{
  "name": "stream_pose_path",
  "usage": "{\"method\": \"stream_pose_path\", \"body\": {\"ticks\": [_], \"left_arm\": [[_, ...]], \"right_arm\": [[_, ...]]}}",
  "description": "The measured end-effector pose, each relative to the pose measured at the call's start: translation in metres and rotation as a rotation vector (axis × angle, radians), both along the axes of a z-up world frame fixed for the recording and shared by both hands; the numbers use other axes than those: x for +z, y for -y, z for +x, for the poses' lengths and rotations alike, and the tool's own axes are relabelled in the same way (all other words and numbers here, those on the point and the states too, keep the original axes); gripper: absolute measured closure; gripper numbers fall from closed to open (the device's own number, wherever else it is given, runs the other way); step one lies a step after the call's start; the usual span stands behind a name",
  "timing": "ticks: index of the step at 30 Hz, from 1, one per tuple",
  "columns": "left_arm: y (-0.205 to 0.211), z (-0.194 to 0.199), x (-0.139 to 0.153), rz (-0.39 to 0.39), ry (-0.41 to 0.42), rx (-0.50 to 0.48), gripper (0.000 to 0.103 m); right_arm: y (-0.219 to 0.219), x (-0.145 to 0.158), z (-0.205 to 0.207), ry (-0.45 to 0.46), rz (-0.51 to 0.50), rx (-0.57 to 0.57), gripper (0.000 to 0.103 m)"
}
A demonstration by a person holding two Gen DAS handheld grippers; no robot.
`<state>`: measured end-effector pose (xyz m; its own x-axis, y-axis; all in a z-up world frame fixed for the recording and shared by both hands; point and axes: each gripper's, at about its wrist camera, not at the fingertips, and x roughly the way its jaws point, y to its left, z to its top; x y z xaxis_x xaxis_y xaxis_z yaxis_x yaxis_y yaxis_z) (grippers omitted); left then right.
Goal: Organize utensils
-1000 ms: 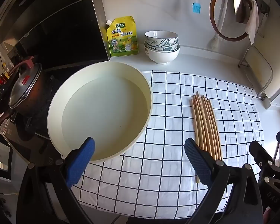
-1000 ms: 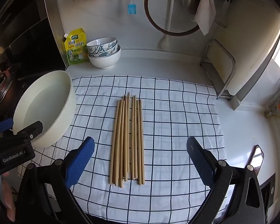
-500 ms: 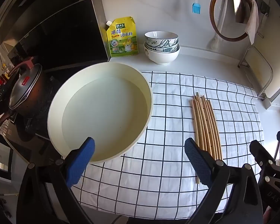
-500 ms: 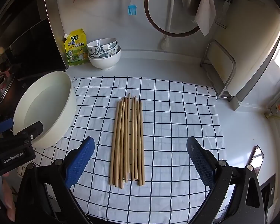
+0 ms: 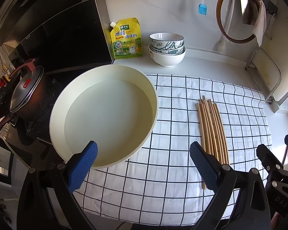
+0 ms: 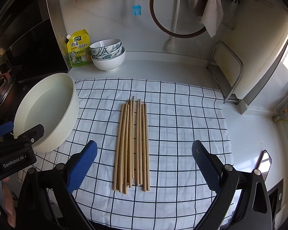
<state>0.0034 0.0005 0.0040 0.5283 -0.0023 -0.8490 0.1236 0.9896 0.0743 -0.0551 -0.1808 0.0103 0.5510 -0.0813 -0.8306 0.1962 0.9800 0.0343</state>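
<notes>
White table (image 6: 182, 71) carries checked cloth (image 6: 182, 126). Chopsticks (image 6: 132, 143) lie bundled at cloth's middle, tips toward table's back edge. Cream basin (image 5: 105, 118) sits on cloth's left edge. At back edge we see stacked bowls (image 6: 108, 54) beside yellow pouch (image 6: 78, 48). We hold left gripper (image 5: 142, 164) and right gripper (image 6: 144, 163) with jaws spread wide, gripping nothing, both over cloth's near edge.

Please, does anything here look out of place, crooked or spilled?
Nothing is spilled or broken. The chopsticks lie side by side on the checked cloth, but their ends are uneven. The cream basin sits half on the cloth's left edge, partly over the stove side. Both grippers, left and right, are open and hold nothing.
</notes>
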Motion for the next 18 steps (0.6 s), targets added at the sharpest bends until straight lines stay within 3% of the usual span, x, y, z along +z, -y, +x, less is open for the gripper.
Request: {"method": "stream_pose_path", "body": {"ticks": [18], "left_arm": [[-0.0002, -0.0001, 0.0001, 0.001, 0.002, 0.0, 0.008]], "right_arm": [[0.0001, 0.0003, -0.0007, 0.002, -0.002, 0.0, 0.009]]}}
